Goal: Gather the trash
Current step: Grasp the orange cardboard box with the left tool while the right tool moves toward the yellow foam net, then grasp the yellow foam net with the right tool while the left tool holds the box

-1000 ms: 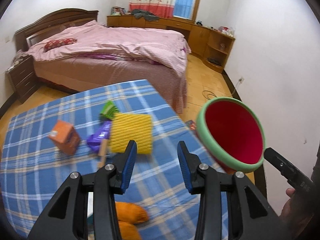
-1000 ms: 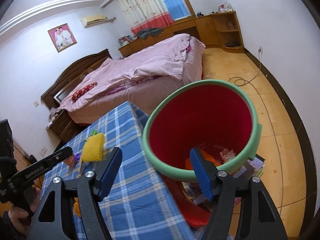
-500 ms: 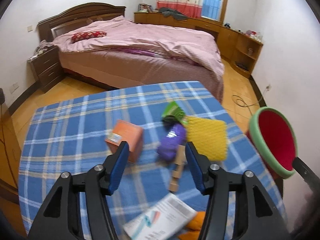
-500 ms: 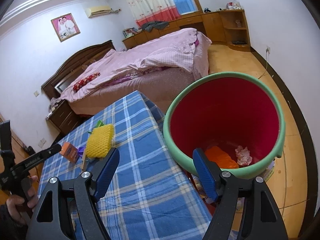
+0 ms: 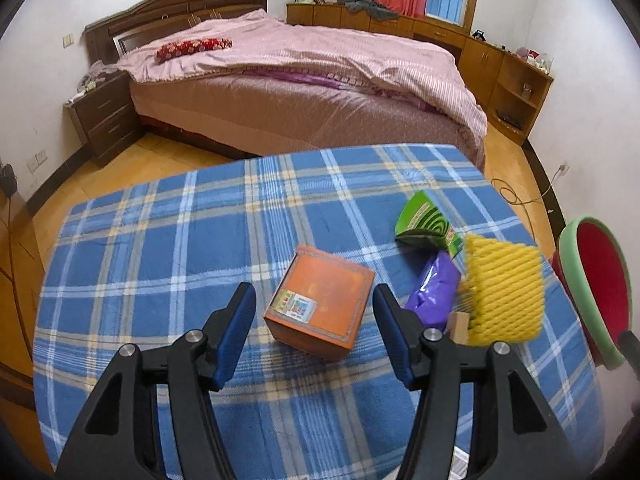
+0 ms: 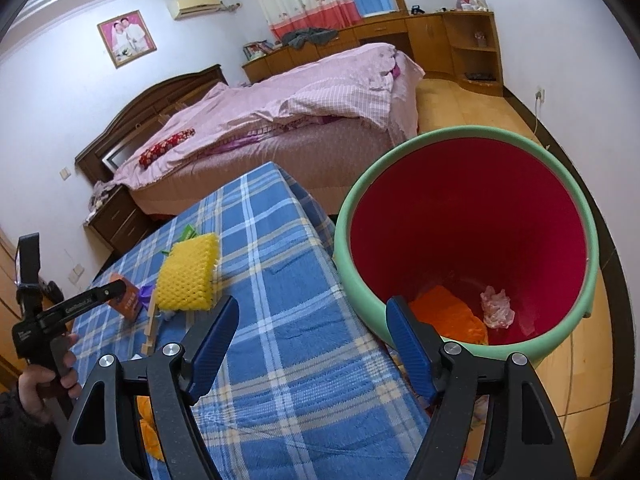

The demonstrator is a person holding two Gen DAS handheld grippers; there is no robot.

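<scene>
An orange box (image 5: 320,308) stands on the blue checked table (image 5: 160,260), just ahead of my left gripper (image 5: 314,300), whose jaws are open and frame it without pressing. To its right lie a purple wrapper (image 5: 434,292), a green packet (image 5: 424,224), a yellow foam net (image 5: 504,288) and a wooden stick (image 5: 460,326). The red bin with a green rim (image 6: 480,200) stands off the table's right edge and holds an orange bag (image 6: 448,316) and crumpled paper (image 6: 496,306). My right gripper (image 6: 312,312) hangs open and empty over the table edge beside the bin.
A bed (image 5: 300,80) with a pink cover stands beyond the table, a nightstand (image 5: 104,116) to its left, wooden cabinets along the far wall. A cable (image 5: 516,196) lies on the floor. Another orange item (image 6: 150,428) sits near the table's front. A hand (image 6: 44,384) holds the left gripper.
My left gripper swung left from the bin side across the table to the orange box, dipped, and its jaws widened. The right gripper drifted a little; the bin now sits further right in its view.
</scene>
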